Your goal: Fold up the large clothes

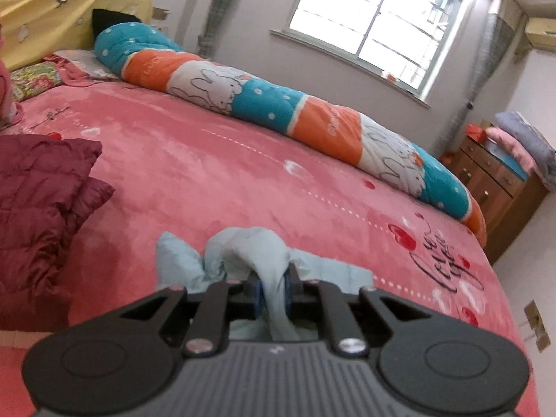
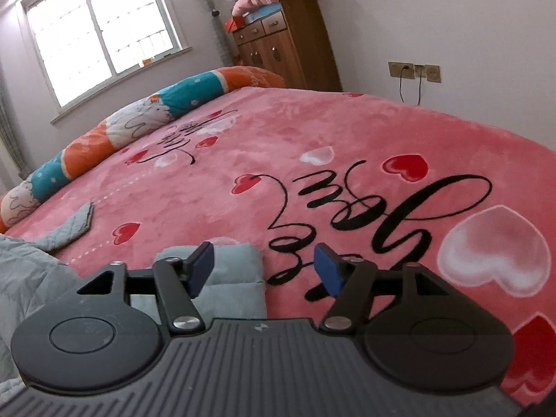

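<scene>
Where our two tools reach out, we see a big bed with a pink blanket (image 2: pixel 312 132) that has red and white hearts and curly black writing on it. Our pale blue jacket (image 2: pixel 229 278) lies on the near part of this blanket, just in front of us. A dark red puffy coat (image 1: pixel 38 208) sits on the blanket too, near the pale blue cloth. Farther back, a long rolled quilt (image 1: pixel 264 104) in blue, orange and white lies along the far side of the bed. Behind it we see a bright window (image 1: pixel 375 21) and a brown wooden cabinet (image 2: pixel 288 41) with folded bedding on top.

Most of the jacket is cut off by the edge of each view, so we cannot tell how it is folded. The left view is blurry.

Our left gripper (image 1: pixel 271 288) is almost closed and pinches a bunched fold of the jacket between its blue pads. Our right gripper (image 2: pixel 264 267) stands wide with nothing in it; one pad is over the jacket's padded edge, the other over bare blanket.
</scene>
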A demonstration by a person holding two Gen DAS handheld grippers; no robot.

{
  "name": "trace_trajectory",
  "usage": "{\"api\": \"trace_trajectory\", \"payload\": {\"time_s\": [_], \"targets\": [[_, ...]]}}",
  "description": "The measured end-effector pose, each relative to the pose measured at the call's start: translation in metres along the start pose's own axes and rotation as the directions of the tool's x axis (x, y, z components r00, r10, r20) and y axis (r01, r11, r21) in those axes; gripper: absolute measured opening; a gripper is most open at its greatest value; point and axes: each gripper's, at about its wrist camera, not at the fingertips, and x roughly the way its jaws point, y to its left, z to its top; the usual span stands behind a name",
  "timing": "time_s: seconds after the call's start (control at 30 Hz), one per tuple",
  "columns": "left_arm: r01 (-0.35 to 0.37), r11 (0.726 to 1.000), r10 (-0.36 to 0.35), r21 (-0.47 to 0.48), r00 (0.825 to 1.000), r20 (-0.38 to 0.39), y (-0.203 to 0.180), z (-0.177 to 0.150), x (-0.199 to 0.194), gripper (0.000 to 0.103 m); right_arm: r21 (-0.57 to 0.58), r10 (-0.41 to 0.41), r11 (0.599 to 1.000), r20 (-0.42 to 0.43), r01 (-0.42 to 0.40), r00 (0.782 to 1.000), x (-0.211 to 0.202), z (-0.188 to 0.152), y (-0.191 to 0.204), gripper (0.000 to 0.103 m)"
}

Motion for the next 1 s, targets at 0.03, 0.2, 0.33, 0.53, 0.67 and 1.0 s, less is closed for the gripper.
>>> {"api": "trace_trajectory", "payload": {"time_s": [0.03,0.2,0.33,0.53,0.67,1.0], "targets": [[0.011,1.000,-0.011,0.021,1.000,-0.003,0.004,-0.002,0.000,0.016,-0.012,0.002,1.000,0.001,-0.002,1.000,0.001,0.001,0.002,0.093],[0.047,0.991,-0.047,0.122,0.999,0.000,0.020,-0.013,-0.031,0.049,-0.091,0.006,0.996,0.027,-0.004,1.000,-0.011,0.000,0.007,0.100],[0.053,0.982,-0.054,0.181,0.999,0.004,0.040,-0.026,-0.067,0.076,-0.078,-0.009,0.997,0.036,0.012,0.999,-0.013,0.001,0.002,0.101],[-0.014,0.975,0.032,0.224,0.997,-0.077,0.098,-0.085,-0.109,0.078,-0.062,-0.030,0.997,0.065,0.034,0.997,-0.020,0.001,0.003,0.103],[-0.043,0.989,0.066,0.139,0.984,-0.164,0.147,-0.133,-0.126,0.077,-0.090,-0.018,0.996,0.081,0.025,0.997,-0.028,-0.003,0.008,0.103],[-0.051,0.998,0.043,-0.038,0.981,-0.192,0.188,-0.177,-0.135,0.076,-0.254,0.131,0.963,0.138,-0.092,0.982,-0.077,-0.021,0.049,0.103]]}}
